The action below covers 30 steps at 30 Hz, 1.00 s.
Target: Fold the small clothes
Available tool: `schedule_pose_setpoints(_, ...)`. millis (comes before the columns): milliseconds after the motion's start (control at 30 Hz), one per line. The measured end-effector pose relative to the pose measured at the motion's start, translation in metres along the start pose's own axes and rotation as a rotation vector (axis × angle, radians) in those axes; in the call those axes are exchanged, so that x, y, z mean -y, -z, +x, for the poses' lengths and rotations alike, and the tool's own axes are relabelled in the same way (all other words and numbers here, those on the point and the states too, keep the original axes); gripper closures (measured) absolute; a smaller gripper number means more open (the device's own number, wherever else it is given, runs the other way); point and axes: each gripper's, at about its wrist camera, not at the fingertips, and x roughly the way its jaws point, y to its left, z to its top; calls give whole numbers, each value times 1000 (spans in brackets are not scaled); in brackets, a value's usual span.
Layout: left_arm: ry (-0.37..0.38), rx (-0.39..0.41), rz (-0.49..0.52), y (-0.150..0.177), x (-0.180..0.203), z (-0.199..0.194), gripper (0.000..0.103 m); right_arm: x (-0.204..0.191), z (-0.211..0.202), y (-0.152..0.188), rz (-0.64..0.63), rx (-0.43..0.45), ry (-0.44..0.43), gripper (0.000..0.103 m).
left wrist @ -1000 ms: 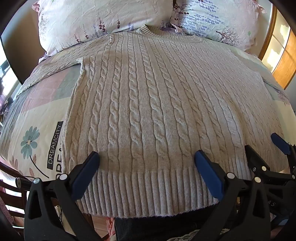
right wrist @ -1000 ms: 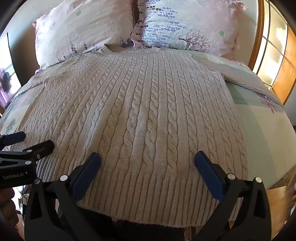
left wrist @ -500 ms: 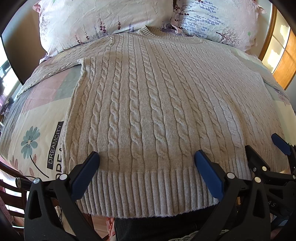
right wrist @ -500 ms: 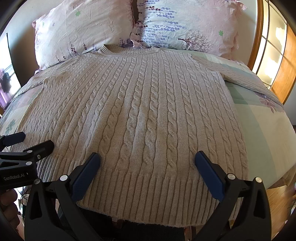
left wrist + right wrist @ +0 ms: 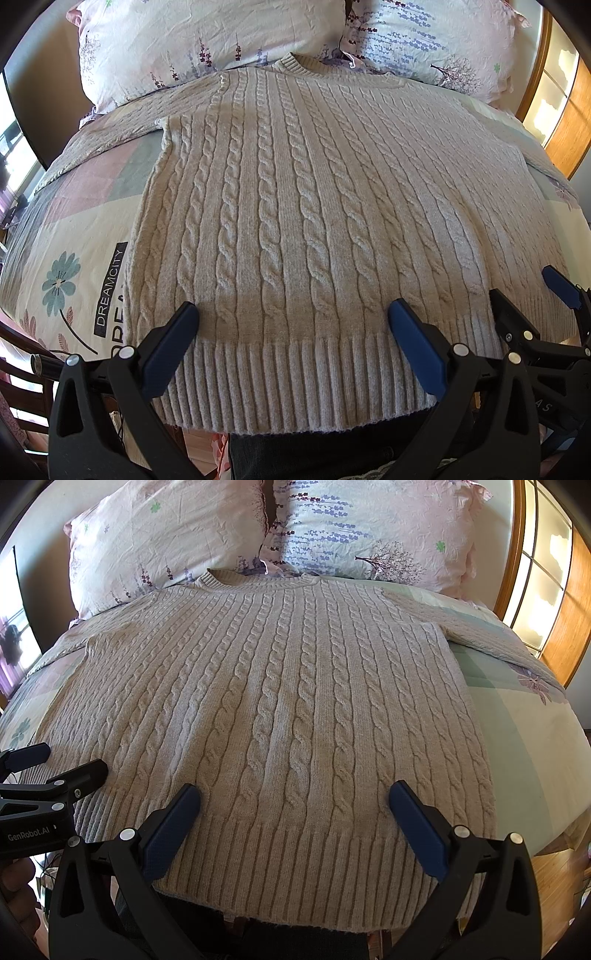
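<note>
1. Here, the cable-knit sweater (image 5: 314, 229) lay flat on the bed (image 5: 74, 236) (collar toward the pillows (image 5: 166, 542)).
2. The left hand-held gripper (image 5: 291, 347) hovered wide open above its ribbed hem, holding nothing.
3. The right hand-held gripper (image 5: 293, 827) gaped likewise, empty.

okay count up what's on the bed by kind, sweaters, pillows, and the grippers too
Sweater: 1, beige cable knit, laid flat.
Pillows: 2, one left, one right.
Grippers: 2, left gripper, right gripper, both open.
Total: 5
</note>
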Motion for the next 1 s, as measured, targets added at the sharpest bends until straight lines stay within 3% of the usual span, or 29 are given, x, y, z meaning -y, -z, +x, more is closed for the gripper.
schedule_pose_setpoints(1000, -1, 8, 0, -3, 2, -3, 2, 0, -1, 0, -1, 2, 1, 1)
